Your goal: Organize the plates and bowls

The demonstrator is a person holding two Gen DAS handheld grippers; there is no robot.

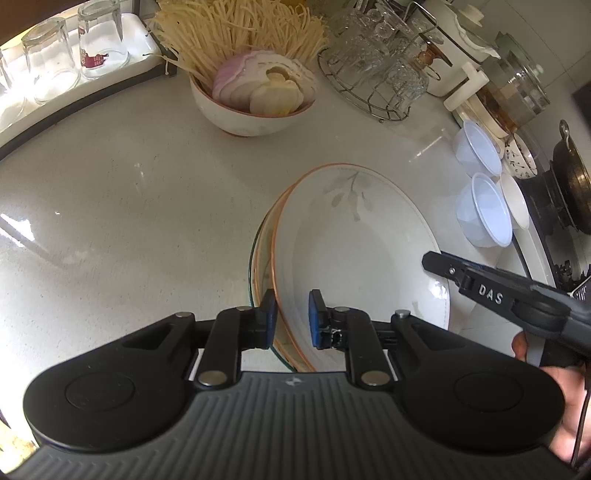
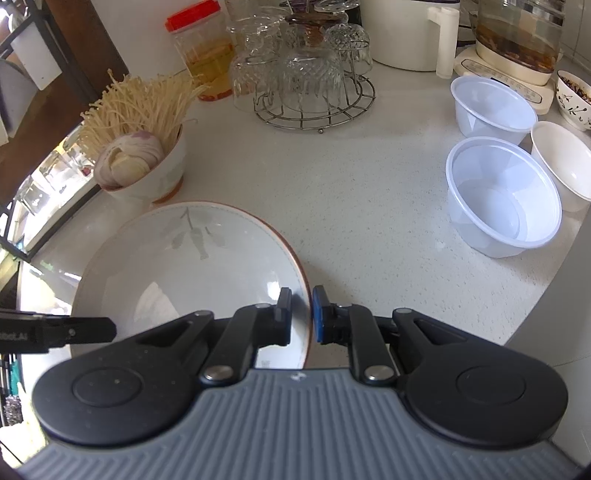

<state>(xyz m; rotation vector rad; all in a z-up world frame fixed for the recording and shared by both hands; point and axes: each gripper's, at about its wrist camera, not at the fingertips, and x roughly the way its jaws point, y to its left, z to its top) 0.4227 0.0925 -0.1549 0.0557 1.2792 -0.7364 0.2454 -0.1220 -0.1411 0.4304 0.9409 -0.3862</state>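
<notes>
A white plate with an orange rim and a grey leaf print lies on top of a stack of plates on the counter; it also shows in the right wrist view. My left gripper straddles the left rims of the stack, with a gap between the pads and the rims. My right gripper is closed on the top plate's right rim; it shows in the left wrist view. Two clear plastic bowls and a white bowl stand at the right.
A bowl of onion and enoki mushrooms stands behind the plates. A wire rack of glass cups, a red-lidded jar, a white kettle, a glass teapot and a patterned bowl line the back. A wok sits at the right.
</notes>
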